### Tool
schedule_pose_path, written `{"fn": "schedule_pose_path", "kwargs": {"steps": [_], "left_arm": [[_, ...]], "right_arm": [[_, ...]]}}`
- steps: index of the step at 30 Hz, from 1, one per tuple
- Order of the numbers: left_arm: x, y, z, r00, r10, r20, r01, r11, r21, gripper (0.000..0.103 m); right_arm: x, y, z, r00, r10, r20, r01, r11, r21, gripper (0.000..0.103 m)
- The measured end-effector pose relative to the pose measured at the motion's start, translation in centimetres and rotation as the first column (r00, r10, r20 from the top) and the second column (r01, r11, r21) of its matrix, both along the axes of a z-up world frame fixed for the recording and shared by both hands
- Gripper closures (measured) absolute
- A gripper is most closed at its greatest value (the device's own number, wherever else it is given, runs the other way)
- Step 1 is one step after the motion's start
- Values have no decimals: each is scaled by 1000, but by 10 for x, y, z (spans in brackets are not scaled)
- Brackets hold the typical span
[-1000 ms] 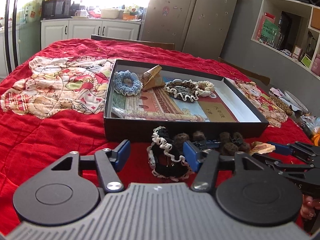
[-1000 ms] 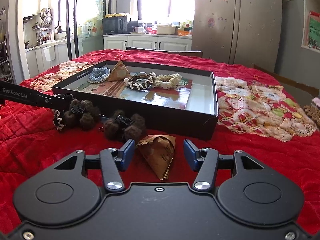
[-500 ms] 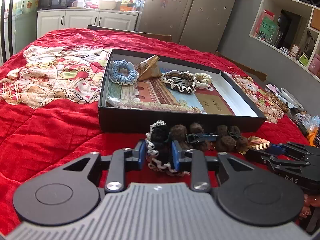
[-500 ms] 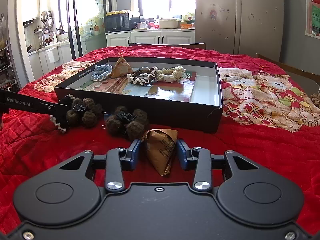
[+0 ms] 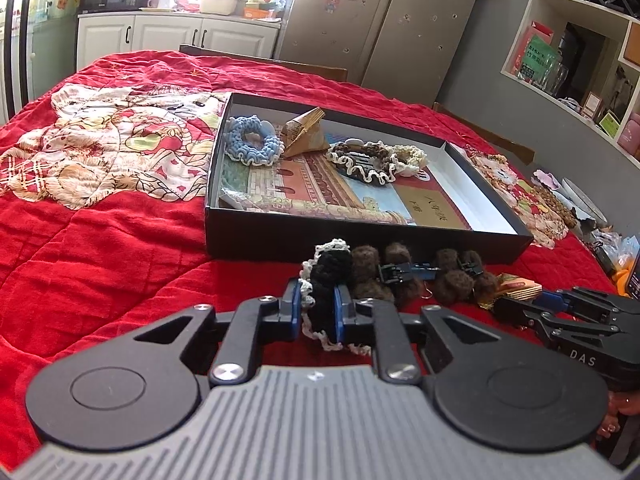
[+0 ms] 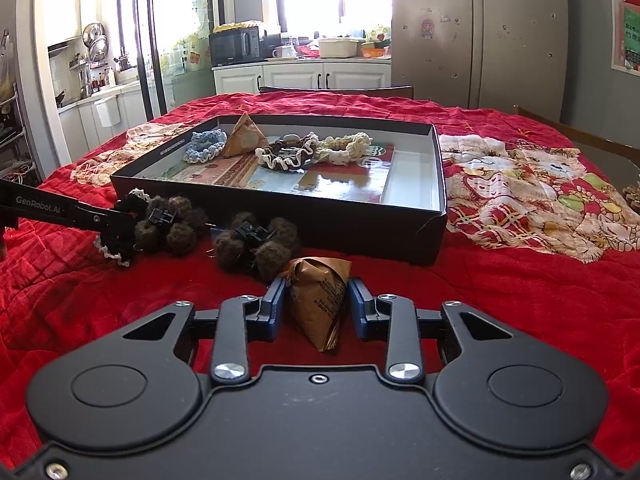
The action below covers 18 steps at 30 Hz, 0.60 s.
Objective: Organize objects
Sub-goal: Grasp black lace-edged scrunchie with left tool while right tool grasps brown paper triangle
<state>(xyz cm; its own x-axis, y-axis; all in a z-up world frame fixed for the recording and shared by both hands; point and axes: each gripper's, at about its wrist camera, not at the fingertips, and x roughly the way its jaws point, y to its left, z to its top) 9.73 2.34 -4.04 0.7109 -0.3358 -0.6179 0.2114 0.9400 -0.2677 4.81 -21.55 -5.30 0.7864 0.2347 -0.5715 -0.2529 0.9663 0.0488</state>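
The left gripper (image 5: 316,312) has its jaws closed on a black scrunchie with cream lace trim (image 5: 326,284), which stands on edge between the blue pads, its long axis running away from the camera toward the black box (image 5: 360,236). The scrunchie sits low over the red quilt (image 5: 100,248), just in front of the box's near wall, with part of the lace hanging below the pads.

The right gripper (image 6: 316,308) has its jaws drawn in on a brown paper packet (image 6: 318,300) shaped like a cone (its pointed end aims back at the camera, the wide end toward the box). Both pads appear to press its sides, and the packet's long axis lies along the fingers.

Between the two grippers, two brown pom-pom clips (image 6: 256,246) lie on the quilt just beside the box front, one of them touching the scrunchie.

Inside the box, a blue scrunchie (image 5: 250,140) lies in the far left corner, a second brown packet (image 5: 302,132) just beside it with its tip pointing up and away, and a brown and a cream scrunchie (image 5: 372,160) lie overlapping near the middle, on a printed sheet.
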Motion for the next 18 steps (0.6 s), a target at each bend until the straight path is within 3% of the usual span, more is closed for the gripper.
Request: {"fn": "schedule_pose_path", "kwargs": {"steps": [18], "left_arm": [[-9, 0, 12, 999, -9, 33, 8, 1000, 12, 86]], "right_arm": [[-8, -1, 4, 1000, 6, 17, -6, 1000, 15, 73]]}}
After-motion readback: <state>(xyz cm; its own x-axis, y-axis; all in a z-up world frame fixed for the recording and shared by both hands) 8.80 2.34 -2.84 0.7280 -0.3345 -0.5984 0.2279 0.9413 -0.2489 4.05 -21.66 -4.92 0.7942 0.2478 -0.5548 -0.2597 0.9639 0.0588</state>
